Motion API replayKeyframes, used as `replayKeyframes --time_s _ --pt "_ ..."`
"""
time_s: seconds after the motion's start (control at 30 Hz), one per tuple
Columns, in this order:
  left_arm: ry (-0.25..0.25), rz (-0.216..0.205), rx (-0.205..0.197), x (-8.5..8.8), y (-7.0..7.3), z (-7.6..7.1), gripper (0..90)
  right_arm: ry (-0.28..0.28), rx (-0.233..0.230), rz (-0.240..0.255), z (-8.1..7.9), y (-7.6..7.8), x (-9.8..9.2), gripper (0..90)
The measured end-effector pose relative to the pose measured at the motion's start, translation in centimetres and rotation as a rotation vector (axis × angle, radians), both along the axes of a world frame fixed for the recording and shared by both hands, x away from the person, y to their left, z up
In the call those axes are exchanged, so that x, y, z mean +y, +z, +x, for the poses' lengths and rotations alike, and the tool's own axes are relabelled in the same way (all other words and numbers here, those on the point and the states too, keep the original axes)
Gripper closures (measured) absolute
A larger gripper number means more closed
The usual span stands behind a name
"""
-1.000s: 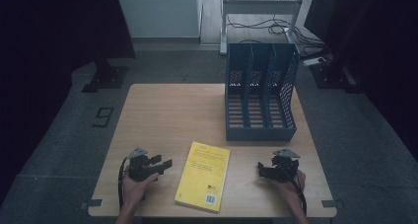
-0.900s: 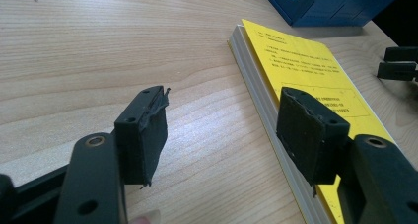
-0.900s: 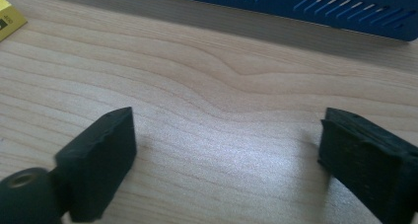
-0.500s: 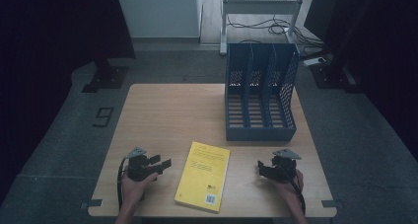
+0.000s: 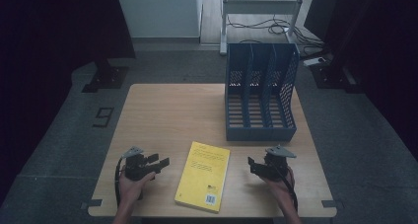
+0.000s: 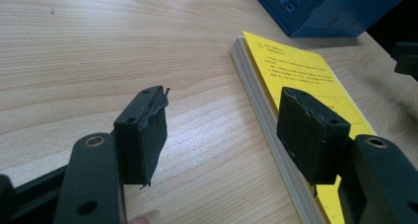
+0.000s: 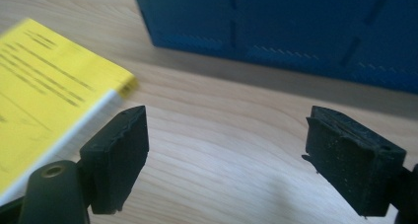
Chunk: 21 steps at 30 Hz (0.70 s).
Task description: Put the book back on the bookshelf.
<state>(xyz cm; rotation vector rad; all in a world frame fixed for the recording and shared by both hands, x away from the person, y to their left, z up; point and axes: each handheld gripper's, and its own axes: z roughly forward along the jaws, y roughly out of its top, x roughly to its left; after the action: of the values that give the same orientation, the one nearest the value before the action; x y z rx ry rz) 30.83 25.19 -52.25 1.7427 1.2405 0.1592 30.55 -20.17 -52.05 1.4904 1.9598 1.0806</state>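
Both tongs, left (image 5: 158, 163) and right (image 5: 255, 166), sit wide open and empty beside the yellow book (image 5: 203, 175), so probably best pinching its edges squarely.

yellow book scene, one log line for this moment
yellow book: flat on table | left gripper: open, beside it | right gripper: open | file rack: empty

Matt light-wood table (image 5: 172, 115), blue perforated plastic file rack (image 5: 260, 93), yellow paper-covered book (image 5: 203, 175).

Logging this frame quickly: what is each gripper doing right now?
Left gripper: open, holding nothing, beside the yellow book.
Right gripper: open, holding nothing.
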Motion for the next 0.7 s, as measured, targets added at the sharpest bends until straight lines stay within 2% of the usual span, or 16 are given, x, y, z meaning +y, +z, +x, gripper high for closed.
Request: replayKeyframes --time_s 0.13,0.3,0.7 --pt "-0.006 0.001 0.004 -0.1 0.0 0.0 35.7 0.026 -0.015 0.000 0.0 0.7 1.4 16.4" --pt "-0.010 0.004 0.007 -0.3 -0.1 0.0 35.7 0.072 -0.018 0.027 0.1 1.1 3.3 16.4" --pt "-0.019 0.014 0.013 -0.6 -0.3 0.0 35.7 0.136 -0.005 0.044 0.4 0.7 6.2 16.6"
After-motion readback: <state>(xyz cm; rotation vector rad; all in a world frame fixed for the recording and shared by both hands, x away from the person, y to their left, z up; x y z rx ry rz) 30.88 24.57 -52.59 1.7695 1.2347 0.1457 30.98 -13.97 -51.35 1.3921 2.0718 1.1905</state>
